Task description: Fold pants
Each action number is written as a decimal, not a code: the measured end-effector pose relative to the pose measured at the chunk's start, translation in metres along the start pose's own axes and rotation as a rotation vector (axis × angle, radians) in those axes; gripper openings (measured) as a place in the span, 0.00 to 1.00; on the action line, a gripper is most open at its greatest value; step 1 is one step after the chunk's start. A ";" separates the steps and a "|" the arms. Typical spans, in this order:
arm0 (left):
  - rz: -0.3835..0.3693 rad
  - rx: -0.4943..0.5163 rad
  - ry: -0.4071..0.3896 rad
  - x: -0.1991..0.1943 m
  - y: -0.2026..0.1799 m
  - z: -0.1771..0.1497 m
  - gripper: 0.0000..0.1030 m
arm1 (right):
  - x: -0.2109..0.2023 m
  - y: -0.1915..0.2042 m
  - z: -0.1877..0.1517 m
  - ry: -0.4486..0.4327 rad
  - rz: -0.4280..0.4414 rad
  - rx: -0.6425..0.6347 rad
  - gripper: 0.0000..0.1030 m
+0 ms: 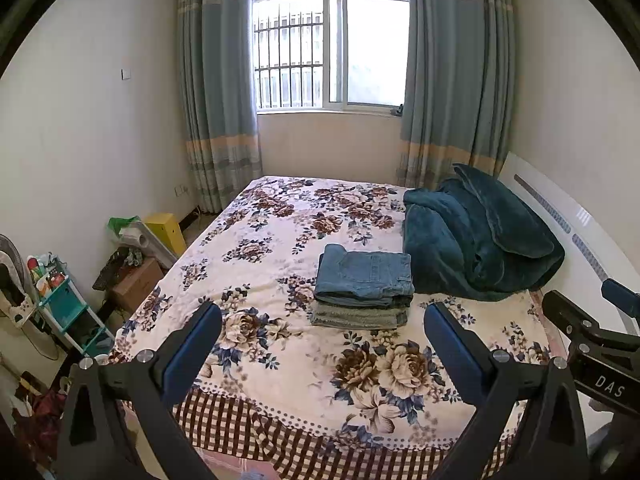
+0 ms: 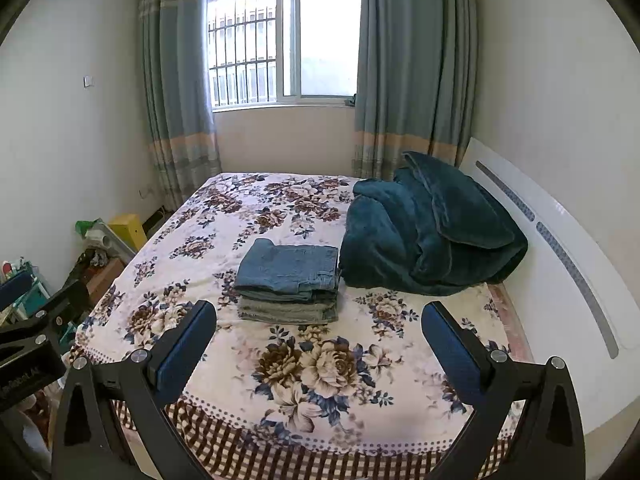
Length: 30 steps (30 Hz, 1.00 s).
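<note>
Folded blue jeans (image 1: 366, 276) lie on top of a folded grey-green garment (image 1: 360, 317) in a small stack in the middle of the floral bedspread (image 1: 280, 360). The same stack shows in the right wrist view, jeans (image 2: 290, 270) above the grey-green piece (image 2: 286, 312). My left gripper (image 1: 322, 344) is open and empty, held above the near end of the bed, well short of the stack. My right gripper (image 2: 318, 342) is open and empty, at about the same distance. The right gripper also shows at the right edge of the left wrist view (image 1: 592, 332).
A bunched dark teal blanket (image 1: 476, 240) lies right of the stack against the white headboard (image 1: 580, 224). Left of the bed stand a yellow box (image 1: 166, 230), a cardboard box (image 1: 136, 284) and a teal shelf cart (image 1: 68, 312). A curtained window (image 1: 332, 40) fills the far wall.
</note>
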<state>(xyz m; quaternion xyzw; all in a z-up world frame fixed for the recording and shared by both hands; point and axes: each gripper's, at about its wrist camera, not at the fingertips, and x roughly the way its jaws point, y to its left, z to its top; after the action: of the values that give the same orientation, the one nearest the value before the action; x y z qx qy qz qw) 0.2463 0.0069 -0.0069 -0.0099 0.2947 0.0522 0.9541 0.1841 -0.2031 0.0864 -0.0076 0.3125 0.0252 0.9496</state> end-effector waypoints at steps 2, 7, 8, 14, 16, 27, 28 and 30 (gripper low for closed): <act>-0.008 -0.004 0.005 0.000 0.001 -0.001 1.00 | 0.001 0.000 -0.002 0.005 0.007 0.007 1.00; -0.003 -0.010 0.012 -0.002 0.003 -0.005 1.00 | 0.002 0.000 -0.003 0.004 0.004 0.005 1.00; -0.002 -0.010 0.013 -0.001 0.004 -0.004 1.00 | 0.002 0.001 -0.003 0.003 0.001 0.002 1.00; 0.008 -0.011 0.012 -0.002 0.005 -0.003 1.00 | 0.002 0.001 -0.003 0.002 0.003 0.000 1.00; 0.011 -0.011 0.010 -0.002 0.005 -0.002 1.00 | 0.002 0.001 -0.003 0.001 0.002 -0.002 1.00; 0.014 -0.010 0.005 -0.003 0.005 0.000 1.00 | 0.001 0.003 -0.004 0.001 0.001 0.001 1.00; 0.017 -0.011 0.007 -0.003 0.005 0.000 1.00 | 0.002 0.002 -0.004 0.001 0.002 0.001 1.00; 0.017 -0.011 0.007 -0.003 0.004 0.000 1.00 | 0.002 0.003 -0.004 0.005 0.006 0.003 1.00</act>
<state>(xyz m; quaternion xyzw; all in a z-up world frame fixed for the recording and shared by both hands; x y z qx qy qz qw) 0.2437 0.0105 -0.0048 -0.0130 0.2980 0.0621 0.9524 0.1832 -0.2006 0.0821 -0.0053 0.3147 0.0275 0.9488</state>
